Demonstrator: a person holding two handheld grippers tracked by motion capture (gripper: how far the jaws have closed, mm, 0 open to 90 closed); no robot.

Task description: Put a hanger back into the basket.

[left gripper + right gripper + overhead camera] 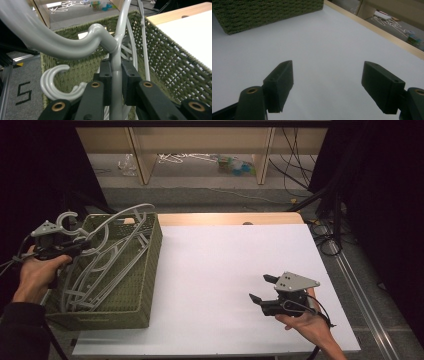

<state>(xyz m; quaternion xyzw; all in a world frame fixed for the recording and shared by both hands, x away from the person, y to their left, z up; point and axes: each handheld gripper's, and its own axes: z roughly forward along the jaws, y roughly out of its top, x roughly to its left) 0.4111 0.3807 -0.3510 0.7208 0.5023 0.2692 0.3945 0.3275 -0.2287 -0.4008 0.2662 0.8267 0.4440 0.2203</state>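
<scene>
Basket: a green woven basket point(142, 270) sits at the table's left edge, crowded with grey plastic hangers point(107, 270); the haul looks barely begun.
Left gripper: the left gripper point(75, 246), at the basket's near-left corner, has its jaws clamped on the neck of one grey hanger point(115, 75), just below where the hook curves off.
Hanger in hand: its hook point(66, 220) stands above the basket rim while its body reaches down among the others; by appearance it is gripped but not yet clear of the basket.
Left hand: the hand point(37, 272) comes in from the lower left, forearm angled up toward the basket, the gripper pointing right over the rim.
Table: the white tabletop point(225, 270) bears no hanger, so the unloading, if that is the job, seems all ahead.
Right gripper: the right gripper point(262, 290), well apart from the basket, hovers low over the table's right side, jaws spread wide and holding nothing.
Right hand: the hand point(310, 322) enters from the lower right, the gripper aimed left toward the basket.
</scene>
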